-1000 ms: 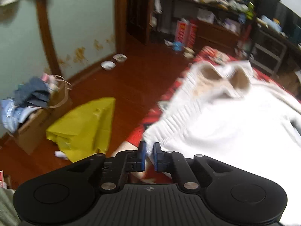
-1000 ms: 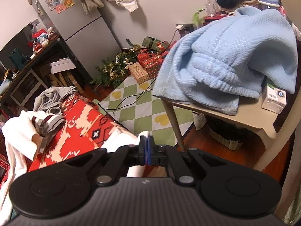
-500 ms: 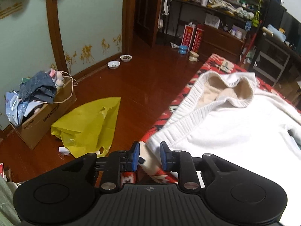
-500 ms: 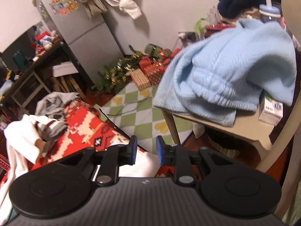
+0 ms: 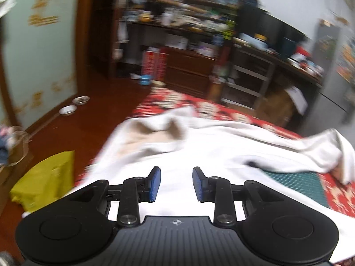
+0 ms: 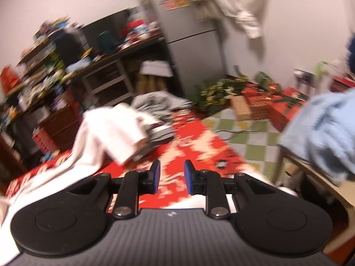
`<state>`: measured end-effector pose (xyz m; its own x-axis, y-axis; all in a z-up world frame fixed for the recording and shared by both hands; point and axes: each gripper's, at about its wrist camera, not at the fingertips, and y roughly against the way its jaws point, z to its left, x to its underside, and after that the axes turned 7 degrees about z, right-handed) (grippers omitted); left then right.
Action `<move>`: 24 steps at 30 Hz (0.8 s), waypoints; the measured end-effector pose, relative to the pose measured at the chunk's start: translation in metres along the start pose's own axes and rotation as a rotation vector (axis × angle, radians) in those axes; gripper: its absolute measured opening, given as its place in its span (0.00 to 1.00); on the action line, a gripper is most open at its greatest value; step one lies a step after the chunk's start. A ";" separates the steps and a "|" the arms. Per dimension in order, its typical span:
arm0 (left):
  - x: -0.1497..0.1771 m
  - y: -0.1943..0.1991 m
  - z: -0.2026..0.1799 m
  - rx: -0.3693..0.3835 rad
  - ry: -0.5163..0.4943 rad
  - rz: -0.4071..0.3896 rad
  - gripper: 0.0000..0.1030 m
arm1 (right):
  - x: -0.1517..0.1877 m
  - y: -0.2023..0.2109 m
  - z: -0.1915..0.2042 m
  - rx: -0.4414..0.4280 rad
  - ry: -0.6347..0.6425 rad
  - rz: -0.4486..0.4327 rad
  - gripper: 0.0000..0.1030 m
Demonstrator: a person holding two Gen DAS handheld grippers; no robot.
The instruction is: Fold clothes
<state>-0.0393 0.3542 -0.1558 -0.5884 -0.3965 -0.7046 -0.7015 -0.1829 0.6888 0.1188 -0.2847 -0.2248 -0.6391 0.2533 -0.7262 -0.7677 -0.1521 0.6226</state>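
A white hooded sweater lies spread on a red patterned blanket, its hood at the far left and a sleeve bunched at the right. My left gripper is open and empty above the sweater's body. In the right wrist view the sweater's sleeve lies bunched on the red blanket. My right gripper is open and empty above the blanket. Both views are motion-blurred.
A yellow bag and two pet bowls are on the wooden floor at left. Cluttered shelves stand behind. Grey clothes lie beyond the blanket. A table with a light blue blanket is at right.
Both grippers let go of the sweater's edge and opened wide. The left one swung right over the sweater; the right one swung left toward the blanket.
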 end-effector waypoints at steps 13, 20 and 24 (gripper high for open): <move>-0.020 -0.098 -0.093 0.129 -0.126 0.107 0.33 | 0.010 -0.134 0.129 0.012 0.409 0.072 0.26; -0.015 -0.119 -0.085 0.129 -0.082 0.166 0.33 | 0.007 -0.196 0.152 0.136 0.504 0.092 0.31; -0.012 -0.120 -0.079 0.111 -0.086 0.174 0.35 | 0.008 -0.217 0.162 0.189 0.562 0.089 0.25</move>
<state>0.0839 0.3105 -0.2165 -0.7330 -0.3342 -0.5924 -0.6239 -0.0167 0.7814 0.2880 -0.0950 -0.3179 -0.6669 -0.3048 -0.6800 -0.7215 0.0358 0.6915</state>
